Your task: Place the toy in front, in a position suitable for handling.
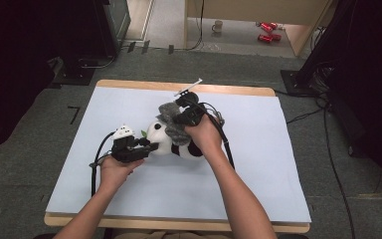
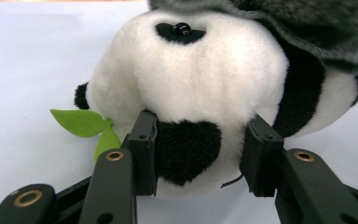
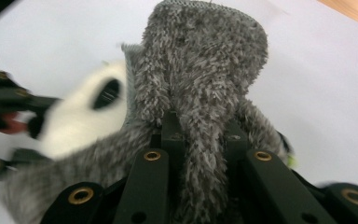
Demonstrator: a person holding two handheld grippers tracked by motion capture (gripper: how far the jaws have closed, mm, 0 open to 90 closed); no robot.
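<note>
A black-and-white panda plush (image 1: pixel 166 140) lies on its side in the middle of the pale sheet (image 1: pixel 258 174). My left gripper (image 1: pixel 150 146) comes at it from the left and is shut on its head. In the left gripper view the jaws of my left gripper (image 2: pixel 200 158) squeeze the white fur around a black patch of the panda plush (image 2: pixel 191 79). A green felt leaf (image 2: pixel 81 122) sticks out beside it. A grey fuzzy cloth (image 1: pixel 170 117) drapes over the panda. My right gripper (image 1: pixel 180 118) is shut on a fold of it. That grey cloth (image 3: pixel 200 60) stands up between the jaws of my right gripper (image 3: pixel 203 140).
The sheet covers a wooden table (image 1: pixel 179 224) with free room on all sides of the plush. Cables trail from both grippers. On the floor beyond the table are a mug (image 1: pixel 218 26), red cans (image 1: pixel 267 31) and black stands at both sides.
</note>
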